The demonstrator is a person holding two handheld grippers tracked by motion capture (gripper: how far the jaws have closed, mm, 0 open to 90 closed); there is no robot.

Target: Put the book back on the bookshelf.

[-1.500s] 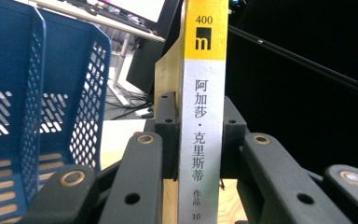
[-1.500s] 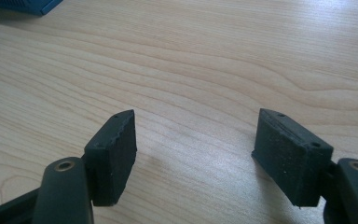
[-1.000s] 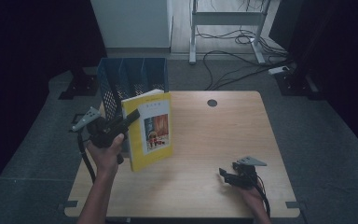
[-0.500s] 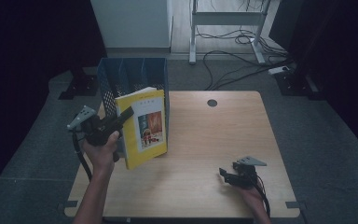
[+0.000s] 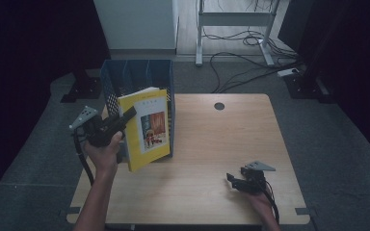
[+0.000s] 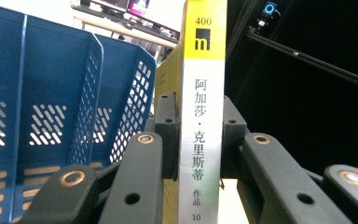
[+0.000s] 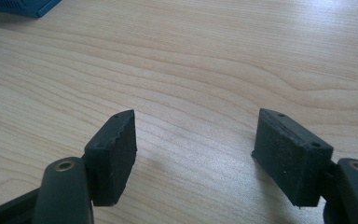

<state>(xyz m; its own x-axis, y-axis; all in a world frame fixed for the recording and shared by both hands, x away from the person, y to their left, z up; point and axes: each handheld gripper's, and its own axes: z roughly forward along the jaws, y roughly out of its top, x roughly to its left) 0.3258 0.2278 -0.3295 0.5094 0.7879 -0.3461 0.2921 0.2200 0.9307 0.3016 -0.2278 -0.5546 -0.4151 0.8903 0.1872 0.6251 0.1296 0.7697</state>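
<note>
Up and leftward goes the left gripper (image 5: 118, 124) since a second ago, carrying the yellow book (image 5: 147, 127) higher off the bench (image 5: 212, 159) and closer to the blue rack (image 5: 137, 79). Its jaws are pinched on the book's spine, one on each side, and in the left gripper view that spine (image 6: 200, 116) stands upright between them, grey with a yellow band at the top and dark printed characters running down it. From above, the book hangs tilted, front cover with its small picture facing the camera, lower corner just above the wood. It sits right in front of the rack, overlapping its front edge; whether the two touch I cannot tell. In the left gripper view the rack's perforated dividers (image 6: 88, 107) rise just to the left of the book.

Over on the other side, the right gripper (image 5: 236, 182) has not budged: it rests low at the near right part of the bench, well apart from the book. Jaws spread wide, nothing between them but bare wood grain (image 7: 196, 121), with a corner of the blue rack (image 7: 21, 7) at the far edge.
</note>
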